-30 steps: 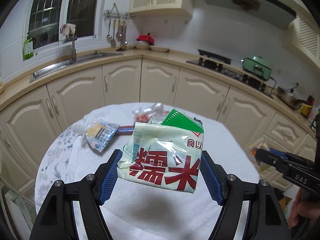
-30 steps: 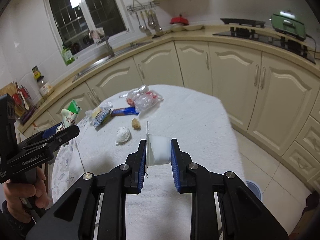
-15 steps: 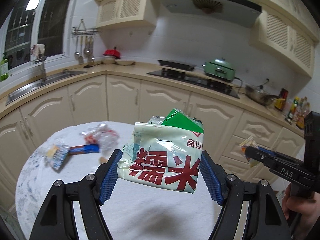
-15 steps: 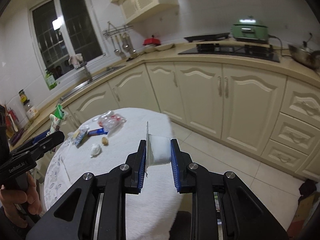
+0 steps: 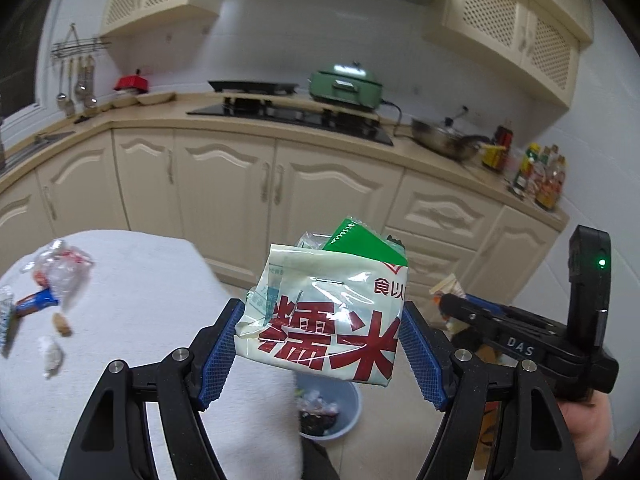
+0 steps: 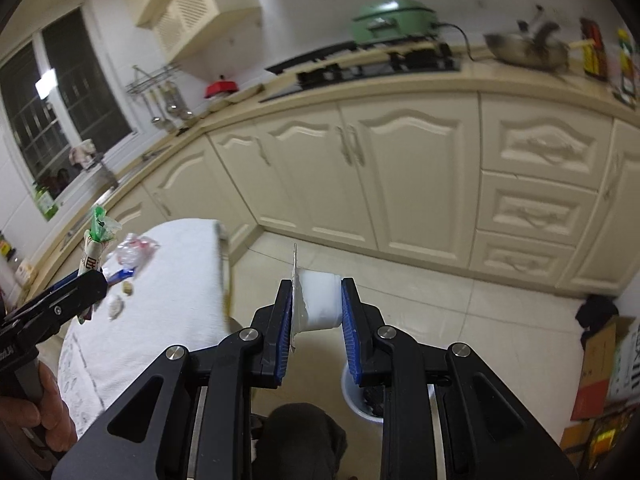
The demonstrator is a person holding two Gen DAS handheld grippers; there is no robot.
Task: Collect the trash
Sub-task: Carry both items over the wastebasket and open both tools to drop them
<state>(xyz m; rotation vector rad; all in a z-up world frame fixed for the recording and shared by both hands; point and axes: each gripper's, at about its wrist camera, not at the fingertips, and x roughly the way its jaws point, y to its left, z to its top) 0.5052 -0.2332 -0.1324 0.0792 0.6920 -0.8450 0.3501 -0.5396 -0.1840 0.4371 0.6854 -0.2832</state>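
Observation:
My left gripper (image 5: 320, 344) is shut on a crumpled white food bag (image 5: 324, 324) with red characters and a green flap, held in the air past the table's right edge. A pale blue trash bin (image 5: 334, 412) with trash inside stands on the floor just below it. My right gripper (image 6: 316, 320) is shut on a small white plastic cup (image 6: 320, 300) with its foil lid peeled to the left, held above the floor. The bin's rim (image 6: 350, 394) shows low behind the right finger. The left gripper with its bag also shows in the right wrist view (image 6: 90, 268).
The round table with a white cloth (image 5: 132, 304) holds a clear wrapper (image 5: 60, 268), a blue snack bar wrapper (image 5: 36, 302), a brown lump (image 5: 62, 325) and a crumpled tissue (image 5: 50, 354). Cream cabinets (image 6: 400, 184) run behind. Cardboard boxes (image 6: 600, 364) sit at the right.
Both grippers have swung right, away from the table and toward the cabinets and floor, each still holding its trash. The trash bin has come into view below them.

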